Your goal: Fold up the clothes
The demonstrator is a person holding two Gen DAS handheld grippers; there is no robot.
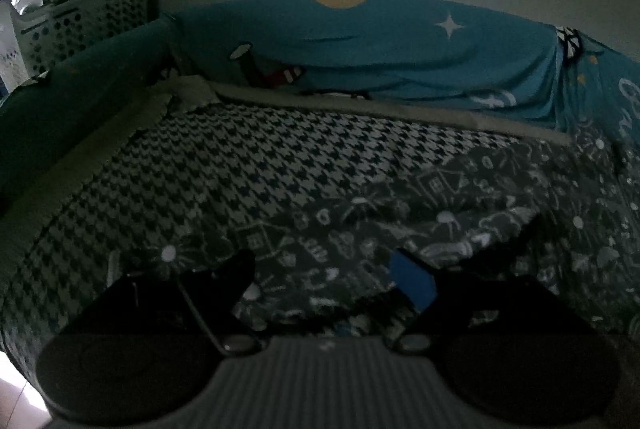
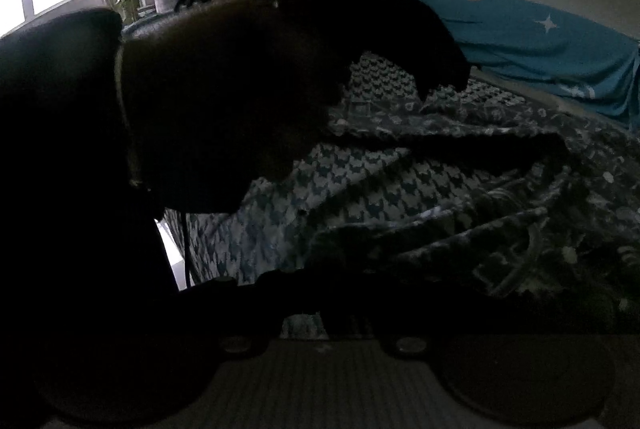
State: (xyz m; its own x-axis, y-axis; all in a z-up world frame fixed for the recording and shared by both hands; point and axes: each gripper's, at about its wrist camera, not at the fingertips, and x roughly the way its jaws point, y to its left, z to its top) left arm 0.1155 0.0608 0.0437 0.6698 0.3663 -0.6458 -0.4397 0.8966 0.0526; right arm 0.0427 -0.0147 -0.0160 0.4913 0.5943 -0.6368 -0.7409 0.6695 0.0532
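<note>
Dim light falls across the bed point(image 1: 132, 165), whose houndstooth cover carries the dark doodle-print garment point(image 1: 460, 197), spread toward its right side with a teal sheet point(image 1: 400, 49) behind. Left claw point(image 1: 324, 277) hangs apart just over the garment's near edge and could pinch the cover too. Right claw point(image 2: 332, 289) is lost in shadow, so I cannot tell its state; a blind grab could bunch the cloth.

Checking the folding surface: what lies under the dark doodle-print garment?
The dark doodle-print garment lies on a black-and-white houndstooth cover, which shows beside and beyond it. What the garment covers directly cannot be seen; the cover probably continues underneath.
</note>
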